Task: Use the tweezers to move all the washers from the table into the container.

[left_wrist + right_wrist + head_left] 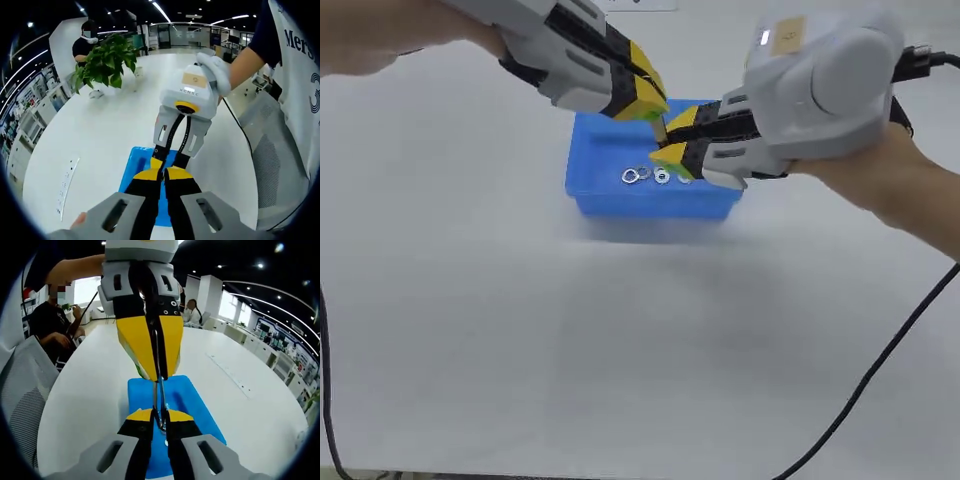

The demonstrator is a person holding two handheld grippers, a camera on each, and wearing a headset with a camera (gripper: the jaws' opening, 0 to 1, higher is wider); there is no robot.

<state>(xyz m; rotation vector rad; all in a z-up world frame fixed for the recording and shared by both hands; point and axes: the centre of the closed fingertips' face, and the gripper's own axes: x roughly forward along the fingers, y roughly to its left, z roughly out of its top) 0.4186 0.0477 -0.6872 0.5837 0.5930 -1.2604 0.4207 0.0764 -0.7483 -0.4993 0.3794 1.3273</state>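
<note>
A blue container point(620, 203) sits on the white table point(620, 340), and small metal washers point(662, 176) lie in a row inside it. Both grippers meet tip to tip just above the container's far side. My left gripper point(655, 100) comes in from the upper left and my right gripper point(670, 142) from the right. In the right gripper view, thin metal tweezers point(160, 392) run from my right gripper point(160, 416) up into the yellow jaws of the left gripper point(156, 352); both look shut on them. The left gripper point(162, 175) faces the right gripper point(161, 162) over the container point(131, 165).
A black cable point(880, 370) trails from the right gripper across the table's right side, and another cable point(325, 380) runs along the left edge. A potted plant point(107, 65) stands far back on the table, with a person behind it.
</note>
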